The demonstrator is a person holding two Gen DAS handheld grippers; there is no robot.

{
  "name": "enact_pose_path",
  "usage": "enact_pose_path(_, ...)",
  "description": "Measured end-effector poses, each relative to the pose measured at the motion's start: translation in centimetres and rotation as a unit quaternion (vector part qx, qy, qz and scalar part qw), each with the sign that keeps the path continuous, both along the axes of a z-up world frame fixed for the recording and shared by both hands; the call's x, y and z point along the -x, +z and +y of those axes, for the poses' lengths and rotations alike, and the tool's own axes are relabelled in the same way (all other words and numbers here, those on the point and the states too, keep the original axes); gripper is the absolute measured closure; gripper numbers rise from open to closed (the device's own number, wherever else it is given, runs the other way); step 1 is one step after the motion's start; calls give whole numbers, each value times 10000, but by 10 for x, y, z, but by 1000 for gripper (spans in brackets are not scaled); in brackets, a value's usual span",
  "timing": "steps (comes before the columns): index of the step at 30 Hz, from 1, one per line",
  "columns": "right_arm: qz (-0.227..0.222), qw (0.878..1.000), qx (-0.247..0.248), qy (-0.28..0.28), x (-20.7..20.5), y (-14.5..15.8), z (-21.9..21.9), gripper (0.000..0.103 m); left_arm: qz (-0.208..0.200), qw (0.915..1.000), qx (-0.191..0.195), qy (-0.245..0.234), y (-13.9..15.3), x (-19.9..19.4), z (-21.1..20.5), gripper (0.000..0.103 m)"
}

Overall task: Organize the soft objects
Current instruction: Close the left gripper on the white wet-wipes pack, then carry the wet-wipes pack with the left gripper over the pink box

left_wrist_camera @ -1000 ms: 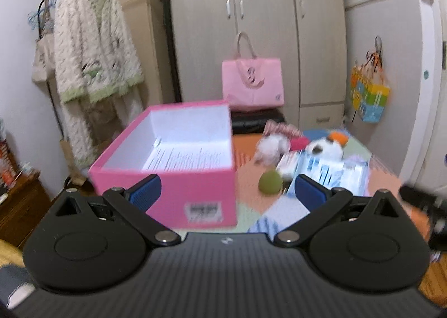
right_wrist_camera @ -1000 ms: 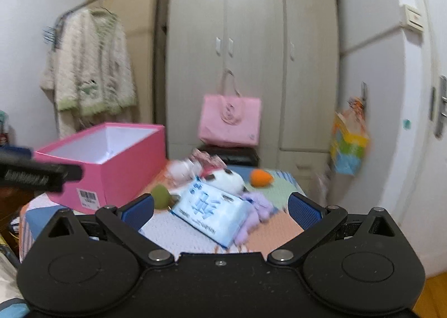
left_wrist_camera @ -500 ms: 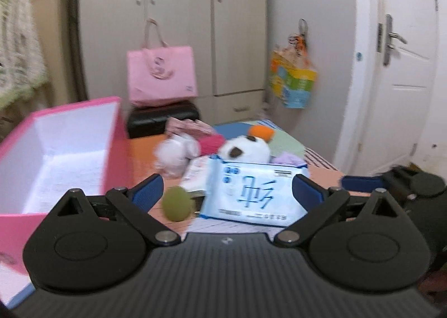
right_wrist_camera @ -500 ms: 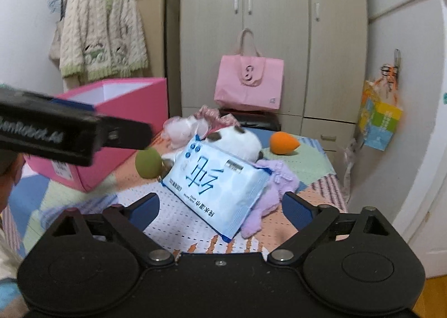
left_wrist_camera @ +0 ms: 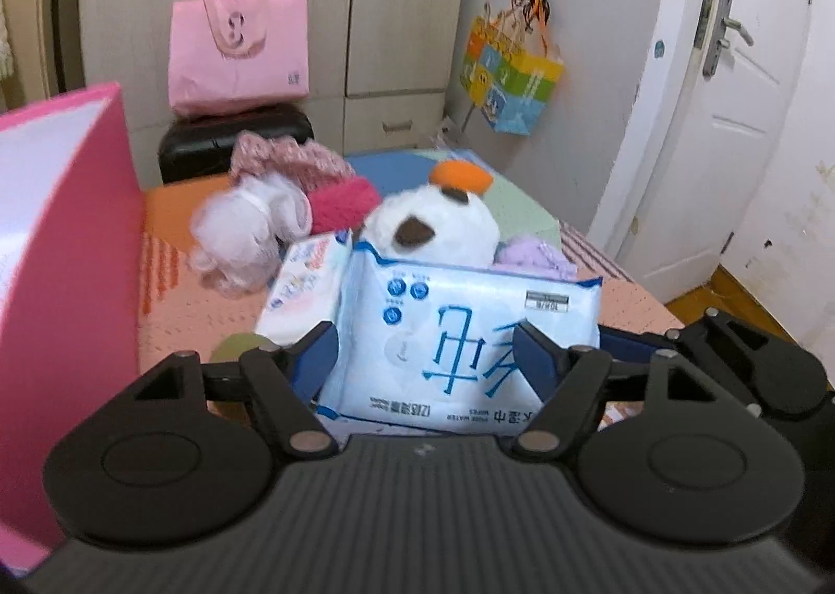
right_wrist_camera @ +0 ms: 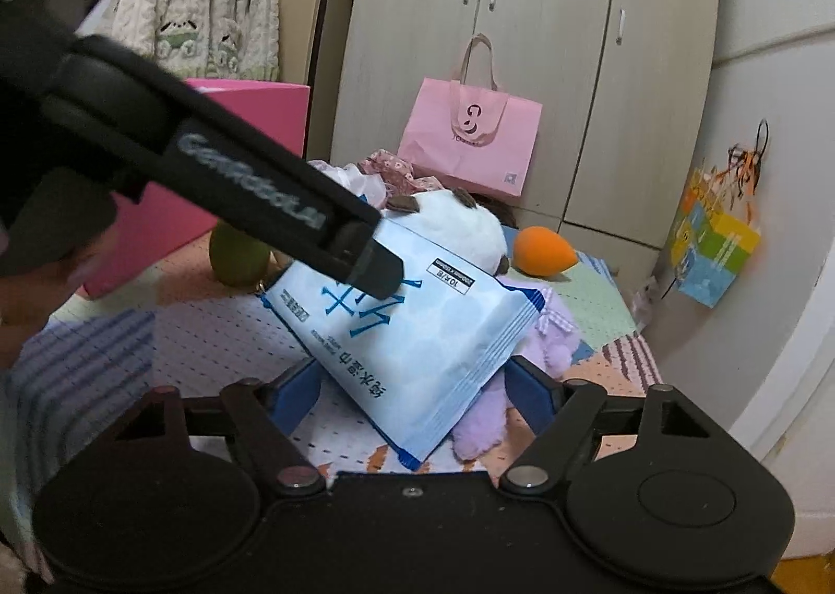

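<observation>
You had both sets of fingers closing around the wipes pack [left_wrist_camera: 459, 333], not visibly pressing it. It lay propped on the soft toys; the left gripper [right_wrist_camera: 381, 275] hid its upper corner from the right wrist view, right gripper [right_wrist_camera: 412, 395] below.

Both views are lit softly and evenly by dim indoor light; no lamp or window can be seen. Shadows are faint, and slight glare is carried only by the glossy wipes pack [left_wrist_camera: 464, 333]. Straight lines are bent outward toward the edges, as at the door [left_wrist_camera: 730, 114]. The white plush toy [left_wrist_camera: 433, 228] is smeared by blur.
</observation>
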State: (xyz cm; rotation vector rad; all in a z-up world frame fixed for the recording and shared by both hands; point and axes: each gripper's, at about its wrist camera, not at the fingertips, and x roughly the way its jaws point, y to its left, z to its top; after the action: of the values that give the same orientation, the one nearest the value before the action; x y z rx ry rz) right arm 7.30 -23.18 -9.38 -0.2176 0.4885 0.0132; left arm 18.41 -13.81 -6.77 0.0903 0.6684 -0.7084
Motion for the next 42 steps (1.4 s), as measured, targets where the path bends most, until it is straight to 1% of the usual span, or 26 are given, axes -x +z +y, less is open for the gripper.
enact_pose_path(2, -68, 9999, 138, 0, 3, -3, 4, 22, 158, 9999, 35, -18, -5, -3, -3, 30)
enact_pose_path(6, -126, 9999, 34, -64, 3, -4, 3, 23, 38, 10000, -21, -15, -7, 3, -6, 28)
enact_pose_path(8, -160, 9998, 60, -115, 3, -4, 4, 25, 78, 9999, -92, 1, -10, 2, -8, 21)
enact_pose_path(10, -201, 9997, 75, -141, 4, -5, 5, 27, 197, 9997, -113, 86, -13, 0, -9, 17)
enact_pose_path(13, -231, 9995, 50, -184, 5, -6, 5, 28, 223, 9997, -80, 89, -14, 1, -8, 16)
enact_pose_path(15, -258, 9994, 56, -200, 6, -6, 6, 30, 234, 9997, -79, 36, -13, 3, -8, 22)
enact_pose_path(17, -286, 9993, 86, -237, 6, -7, 8, 33, 252, 9997, -66, 16, -12, 6, -7, 34)
enact_pose_path(18, -298, 9993, 76, -231, 7, -7, 8, 34, 289, 9996, -29, 2, -12, 7, -6, 36)
enact_pose_path(22, -393, 9989, 63, -234, 10, -5, 6, 40, 329, 9994, 70, -44, -10, 13, -4, 38)
enact_pose_path(25, -381, 9990, -36, -249, 12, -1, 3, 42, 257, 9996, 111, -58, -6, 21, -3, 38)
enact_pose_path(31, -382, 9991, -75, -180, 18, 17, 5, 42, 52, 9999, 70, -77, 9, 35, 1, 38)
enact_pose_path(34, -199, 9995, -229, -21, 20, 27, 6, 42, 157, 9999, -27, 19, 16, 39, 5, 38)
enact_pose_path(39, 146, 9981, -546, 265, 24, 41, 11, 42, 379, 9992, 9, 156, 23, 50, 24, 38)
enact_pose_path(42, 325, 9966, -598, 474, 29, 45, 18, 42, 518, 9984, -10, 223, 25, 57, 38, 38)
